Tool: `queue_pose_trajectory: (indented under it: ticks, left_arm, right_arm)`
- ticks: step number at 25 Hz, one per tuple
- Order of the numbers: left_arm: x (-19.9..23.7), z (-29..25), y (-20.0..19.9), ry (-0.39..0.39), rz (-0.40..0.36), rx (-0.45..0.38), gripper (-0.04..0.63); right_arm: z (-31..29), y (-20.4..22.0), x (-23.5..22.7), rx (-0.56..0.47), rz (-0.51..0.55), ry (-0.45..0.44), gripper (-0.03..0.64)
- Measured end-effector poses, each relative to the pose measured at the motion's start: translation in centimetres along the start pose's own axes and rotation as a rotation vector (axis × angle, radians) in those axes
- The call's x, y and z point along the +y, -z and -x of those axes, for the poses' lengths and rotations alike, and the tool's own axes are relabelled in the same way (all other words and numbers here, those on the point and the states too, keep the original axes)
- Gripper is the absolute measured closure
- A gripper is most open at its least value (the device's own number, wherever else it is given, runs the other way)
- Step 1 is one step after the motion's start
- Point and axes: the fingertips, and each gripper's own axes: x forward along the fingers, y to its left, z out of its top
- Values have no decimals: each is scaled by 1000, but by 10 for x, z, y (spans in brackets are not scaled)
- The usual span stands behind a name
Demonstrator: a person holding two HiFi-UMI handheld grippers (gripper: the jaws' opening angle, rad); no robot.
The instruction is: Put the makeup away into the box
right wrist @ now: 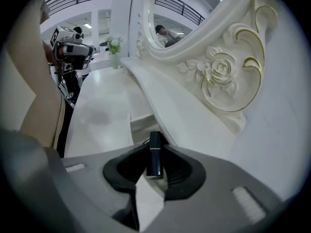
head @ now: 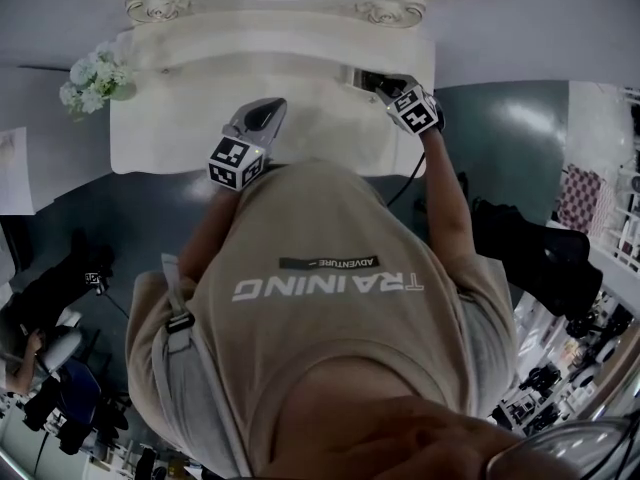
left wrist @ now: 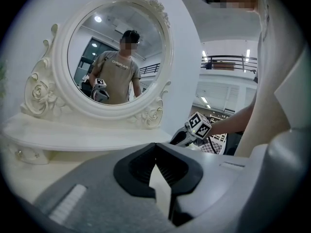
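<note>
A black lipstick tube (right wrist: 155, 154) with a gold band stands upright between the pads of my right gripper (right wrist: 155, 152), which is shut on it. That gripper (head: 388, 84) points steeply down at the back right of the white vanity table (head: 170, 138), close under the mirror's shelf. Just beyond the tube lies what looks like a white open box (right wrist: 141, 123); its inside is hidden. My left gripper (head: 266, 111) hovers over the table's front middle, and its jaws (left wrist: 155, 147) are shut with nothing between them.
An ornate white oval mirror (left wrist: 114, 57) on a shelf (right wrist: 170, 106) runs along the back of the table. A small vase of pale flowers (head: 92, 76) stands at the table's far left. The person's torso (head: 320, 298) fills the foreground.
</note>
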Motion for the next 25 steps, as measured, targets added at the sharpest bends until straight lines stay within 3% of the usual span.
queue_pose_trajectory:
  ticks: [3, 8, 13, 18, 25]
  left_arm:
    - [2, -2, 0, -6, 6, -2, 588]
    - [2, -5, 0, -2, 9, -1, 588]
    - [7, -8, 0, 2, 8, 5, 588]
    - [6, -14, -1, 15, 9, 5, 589]
    - [5, -20, -3, 27, 8, 6, 588]
  right_arm:
    - [-3, -2, -5, 24, -103, -4, 512]
    - [-12, 4, -12, 60, -362, -20, 512]
    - [-16, 3, -14, 39, -521, -36, 512]
    - [-16, 4, -14, 35, -546, -27, 508]
    - [-12, 8, -16, -36, -561, 0, 451]
